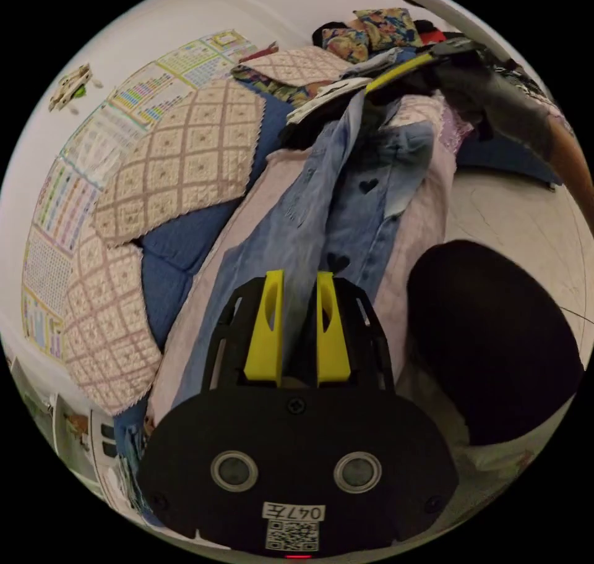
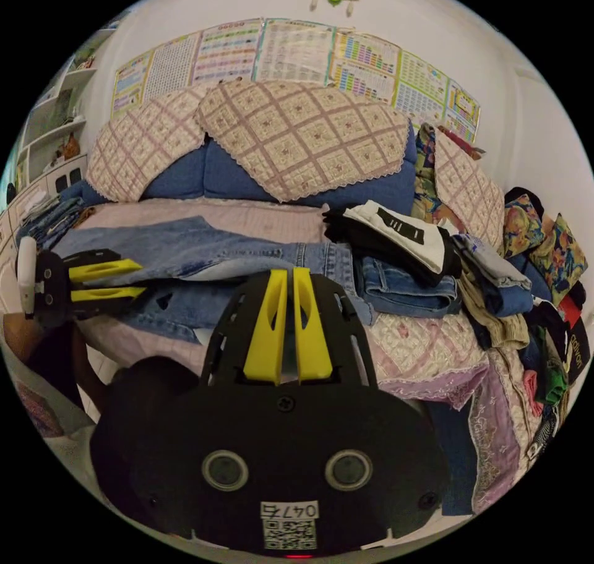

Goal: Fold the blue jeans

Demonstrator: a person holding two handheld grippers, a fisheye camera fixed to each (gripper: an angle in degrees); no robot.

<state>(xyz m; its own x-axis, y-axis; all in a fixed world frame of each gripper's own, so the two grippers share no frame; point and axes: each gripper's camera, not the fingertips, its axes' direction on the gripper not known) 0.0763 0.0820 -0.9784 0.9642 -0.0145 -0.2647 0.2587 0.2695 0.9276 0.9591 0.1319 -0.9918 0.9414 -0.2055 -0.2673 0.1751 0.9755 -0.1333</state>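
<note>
The blue jeans (image 1: 291, 217) lie lengthwise on the sofa seat, legs toward me in the left gripper view. My left gripper (image 1: 300, 276) sits over the leg end, its yellow jaws a little apart with a strip of denim pinched between them. That strip runs taut up to the waist, where my right gripper (image 1: 377, 88) holds it. In the right gripper view the jeans (image 2: 204, 248) stretch left from the waistband. My right gripper (image 2: 289, 272) is shut on that waistband, jaws nearly touching. The left gripper (image 2: 143, 277) shows at the leg end, by the sofa's front edge.
A stack of folded clothes (image 2: 402, 248) sits on the seat just right of the waistband, with a loose heap of garments (image 2: 532, 316) beyond. Quilted covers (image 2: 297, 137) drape the blue backrest. A person's dark knee (image 1: 495, 341) is beside the sofa's front edge, over pale floor (image 1: 526, 217).
</note>
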